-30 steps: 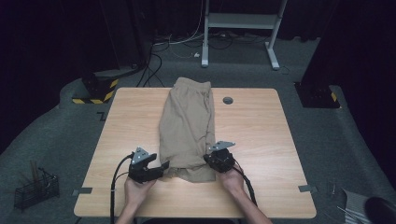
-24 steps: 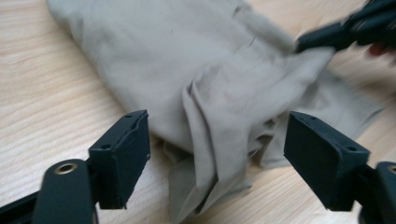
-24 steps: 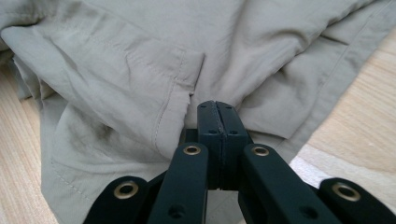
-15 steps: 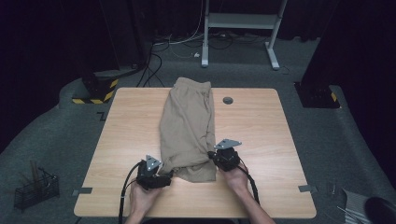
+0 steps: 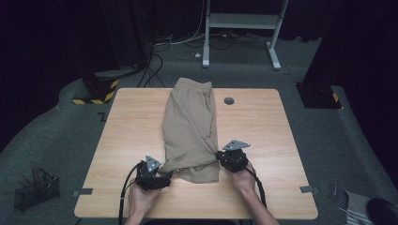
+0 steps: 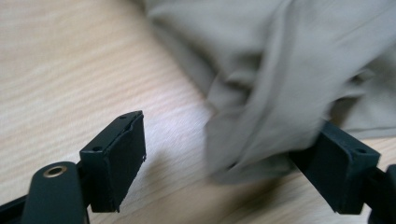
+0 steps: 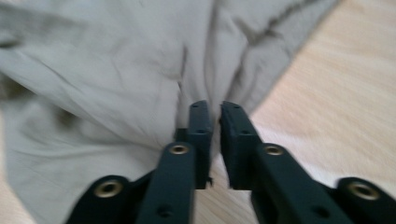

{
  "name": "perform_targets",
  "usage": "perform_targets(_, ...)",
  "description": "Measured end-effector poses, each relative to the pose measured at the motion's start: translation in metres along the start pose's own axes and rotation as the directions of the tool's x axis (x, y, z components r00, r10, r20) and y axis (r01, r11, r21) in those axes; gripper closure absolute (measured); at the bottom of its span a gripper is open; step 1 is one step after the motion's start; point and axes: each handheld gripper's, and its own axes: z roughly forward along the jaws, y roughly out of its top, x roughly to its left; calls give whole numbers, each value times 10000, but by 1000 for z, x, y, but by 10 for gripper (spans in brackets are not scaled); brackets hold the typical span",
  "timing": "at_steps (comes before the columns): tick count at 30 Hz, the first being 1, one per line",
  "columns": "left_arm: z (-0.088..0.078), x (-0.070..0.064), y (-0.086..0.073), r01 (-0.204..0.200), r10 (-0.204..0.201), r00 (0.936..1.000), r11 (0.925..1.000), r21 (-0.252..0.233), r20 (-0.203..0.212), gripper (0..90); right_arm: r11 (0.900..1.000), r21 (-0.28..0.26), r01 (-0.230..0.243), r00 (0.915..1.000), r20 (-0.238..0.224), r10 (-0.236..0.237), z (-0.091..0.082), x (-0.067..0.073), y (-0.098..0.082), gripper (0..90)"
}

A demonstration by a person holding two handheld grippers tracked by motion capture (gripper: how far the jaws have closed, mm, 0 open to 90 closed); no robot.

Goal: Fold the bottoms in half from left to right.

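High view: a light wooden table [image 5: 126, 136] with a small round grey grommet [image 5: 229, 101] near its far edge stands on grey carpet in a dark room. Beyond it stand the white legs of a frame [image 5: 241, 28], with cables [image 5: 159, 51] trailing over the floor, and a black block with yellow-and-black striping [image 5: 96, 91] sits at the table's far left corner. A small black wire basket [image 5: 35, 190] stands on the floor at the near left.

A pair of khaki shorts [image 5: 190, 126] lies lengthwise down the middle of the table, waistband at the far edge, hem toward the person. The cloth is mostly flat, with soft creases, and its near left corner is drawn out into a bunched point.

The left gripper [image 5: 151, 176] lies low on the table at that corner. In the left gripper view its jaws stand wide apart, having just been opening, with the rumpled corner of the shorts [image 6: 280, 93] lying between them and against the right-hand jaw.

The right gripper [image 5: 232, 157] sits at the near right edge of the shorts. In the right gripper view its jaws stand narrowly apart, having just been opening, a slim gap between the pads, their tips over wrinkled fabric [image 7: 116, 84]; whether any cloth is still caught there I cannot tell.
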Motion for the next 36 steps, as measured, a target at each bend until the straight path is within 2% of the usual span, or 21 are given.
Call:
perform_targets(3, -2, -2, 6, 290, -272, 9982, 9990, -336, 532, 182, 9995, -306, 77, 9998, -181, -83, -3, 7, 9, 697)
perform_targets(6, 2, -4, 11, 394, -364, 9965, 9985, -386, 751, 171, 9995, -158, 259, 9985, -477, -266, 5, 16, 18, 658)
perform_targets(10, 14, -7, 13, 316, -310, 9974, 9995, -80, 649, 154, 9986, 404, 351, 9979, -559, -328, 24, 21, 19, 637)
perform_targets(13, 22, -8, 11, 128, -141, 9989, 9995, 293, 442, 151, 9953, 941, 210, 9984, -536, -160, 37, 21, 14, 640)
perform_targets(15, 24, -8, 10, 21, -36, 9996, 9984, 571, 275, 151, 9948, 992, 208, 9986, -514, -158, 39, 19, 10, 712)
perform_targets(18, 23, -6, 7, 57, -70, 9998, 9981, 620, 205, 150, 9927, 1036, 611, 9969, -549, -556, 36, 19, 8, 836)
perform_targets(20, 23, -4, 7, 131, -142, 9998, 9979, 638, 162, 150, 9914, 1025, 809, 9956, -550, -756, 33, 20, 7, 887)
perform_targets(24, 21, 0, 6, 171, -179, 9998, 9973, 717, 106, 150, 9923, 822, 923, 9949, -480, -885, 23, 20, 6, 898)
perform_targets(30, 17, 4, 3, 271, -271, 9996, 9969, 733, -12, 150, 9954, 273, 921, 9953, -327, -912, -7, 13, -1, 900)
perform_targets(36, 11, 9, -3, 396, -387, 9991, 9965, 735, -144, 151, 9977, 342, 586, 9982, -168, -580, -17, 4, -22, 900)
